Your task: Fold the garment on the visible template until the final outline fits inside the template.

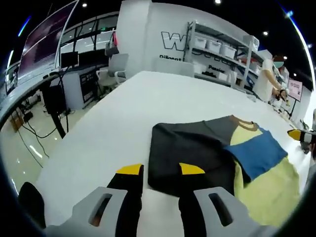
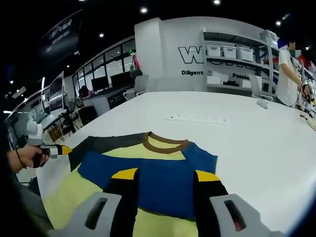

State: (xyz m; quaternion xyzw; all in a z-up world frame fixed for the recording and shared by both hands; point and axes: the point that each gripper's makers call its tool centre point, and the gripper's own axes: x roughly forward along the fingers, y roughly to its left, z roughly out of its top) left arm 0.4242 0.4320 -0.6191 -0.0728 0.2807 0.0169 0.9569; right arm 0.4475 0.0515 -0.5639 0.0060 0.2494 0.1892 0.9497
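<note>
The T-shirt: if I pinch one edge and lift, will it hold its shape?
Probably not. The T-shirt lies flat and thin on the white table, so it should droop. One dark sleeve looks already folded over, suggesting it creases easily.

Looking like a big open-plan lab/office w/ showroom feel. Ceiling spotlights [image 2: 143,10] are shining over storage shelves [image 1: 223,55], desk monitors [image 2: 56,92], office chairs [image 1: 115,69]. Wall lettering [image 2: 197,55] is showing behind a long white table [image 1: 118,113].
</note>
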